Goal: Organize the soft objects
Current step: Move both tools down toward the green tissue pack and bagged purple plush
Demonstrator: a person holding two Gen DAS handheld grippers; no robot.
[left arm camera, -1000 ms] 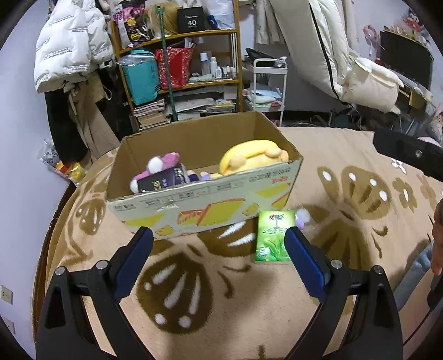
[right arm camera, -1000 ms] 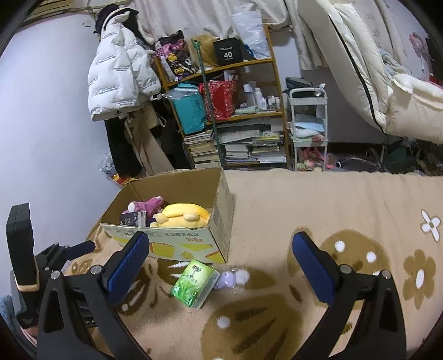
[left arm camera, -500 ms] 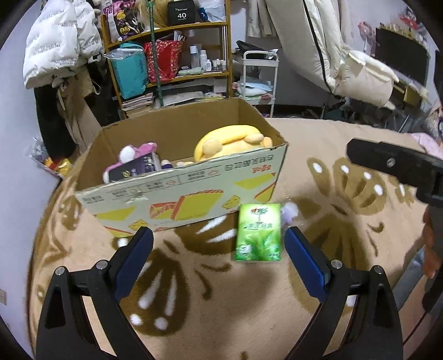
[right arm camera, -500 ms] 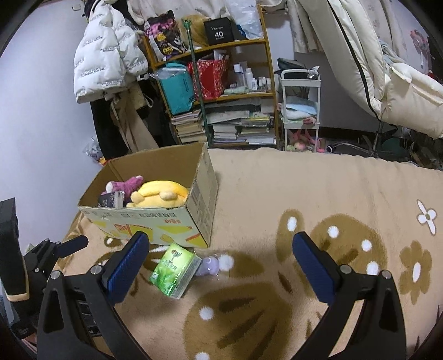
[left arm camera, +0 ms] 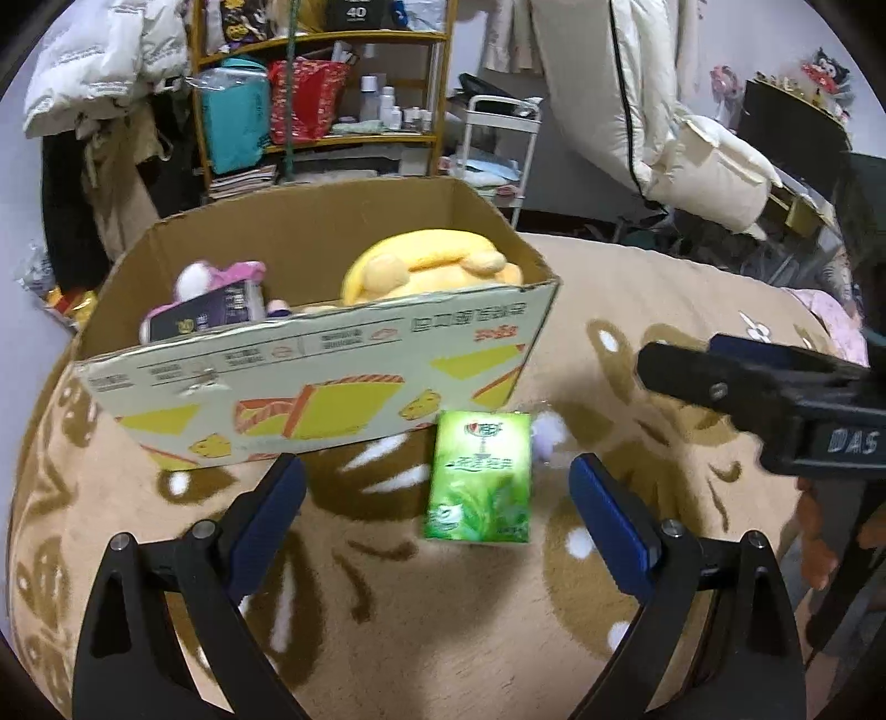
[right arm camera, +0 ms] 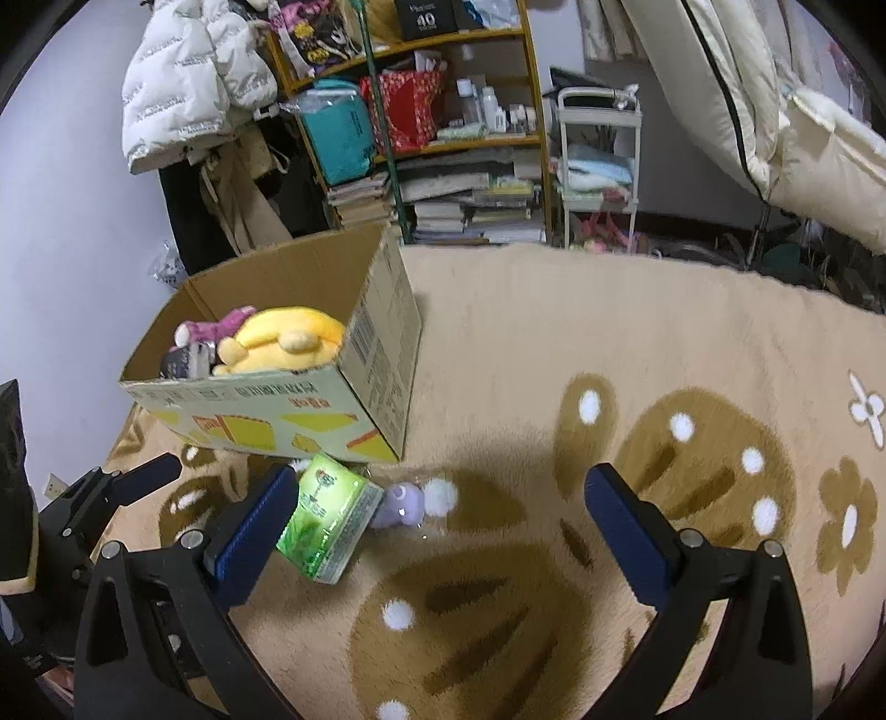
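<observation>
Left gripper [left arm camera: 436, 501] spread wide, blue-padded fingers empty, hovering low over beige-brown patterned plush carpet [left arm camera: 387, 598]. Green rectangular soft tissue pack [left arm camera: 480, 482] lies flat on carpet between its fingers, just beside front wall of open cardboard box [left arm camera: 310, 387]. Small lilac plush toy with white pom-pom [right arm camera: 412, 503] touching pack's right side. Right gripper [right arm camera: 440, 512] also spread, holding nothing, pack near its left finger. Inside box: yellow plush toy [left arm camera: 432, 266], pink-white plush toy [left arm camera: 216, 277], dark packet [left arm camera: 210, 315].

"40" marks the black box [right arm camera: 426, 19] on the shelf; "DAS" the right gripper [left arm camera: 775, 387].
</observation>
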